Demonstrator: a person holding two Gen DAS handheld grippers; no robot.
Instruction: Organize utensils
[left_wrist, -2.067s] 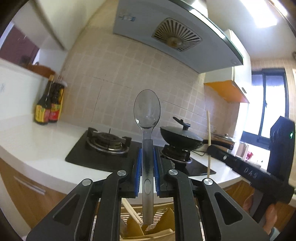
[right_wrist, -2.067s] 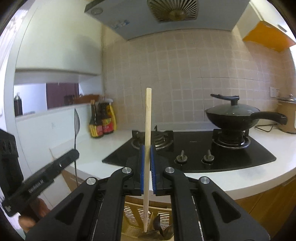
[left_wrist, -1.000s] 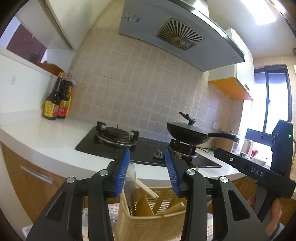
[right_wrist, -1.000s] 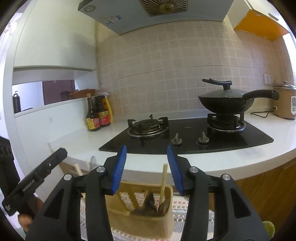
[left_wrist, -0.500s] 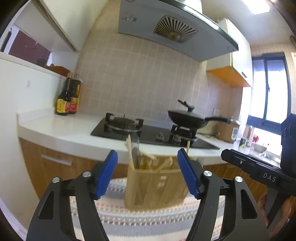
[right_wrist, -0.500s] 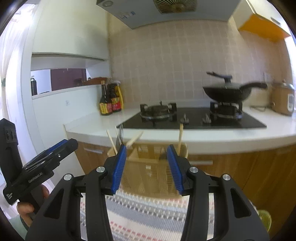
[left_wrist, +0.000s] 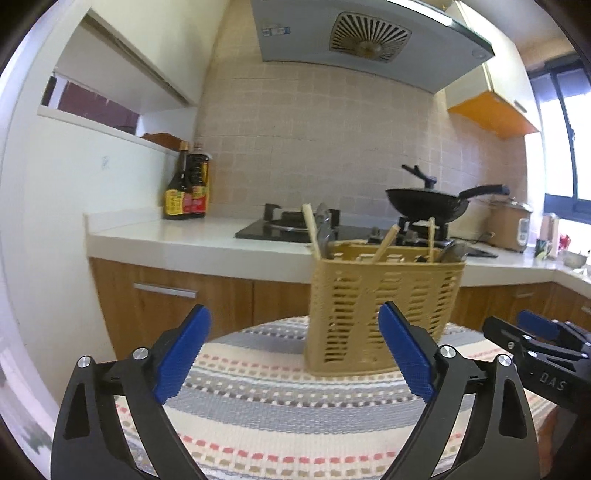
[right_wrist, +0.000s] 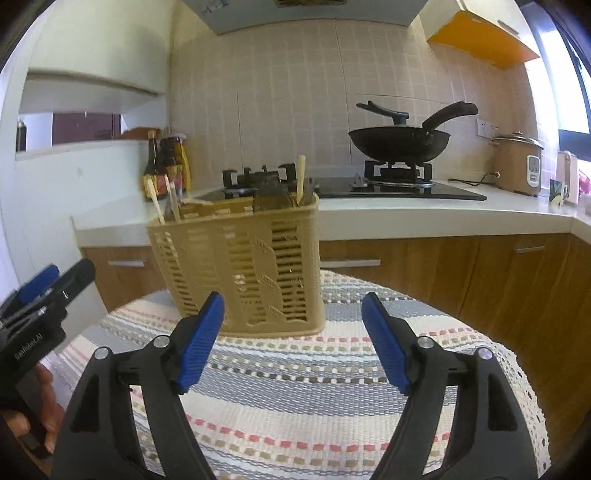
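1. Kitchen setting: a round table with a striped cloth (right_wrist: 295, 398) stands in front of the counter (left_wrist: 207, 245), which carries a stove, a black pan (right_wrist: 400, 142) and sauce bottles (left_wrist: 186, 184).
2. On the cloth stands a tan slotted basket (left_wrist: 382, 306) holding the utensils: chopsticks (left_wrist: 312, 230) and a spoon (left_wrist: 325, 225) stick up from its top.
3. The left gripper (left_wrist: 295, 352) is wide apart and holds nothing; its jaws have just been opening, with nothing between them.
4. The right gripper (right_wrist: 293, 338) is likewise wide and empty, its jaws also just opened, low over the cloth just in front of the basket.
5. Risk, as I judge it: the basket looks light and tall, so a nudge from either gripper could tip it and spill the utensils.
6. The leaning chopsticks could catch on a passing finger and be flicked out.
7. A low finger could snag the loose cloth and drag the basket along.
8. No loose utensil shows on the cloth, so the sorting may be nearly done.
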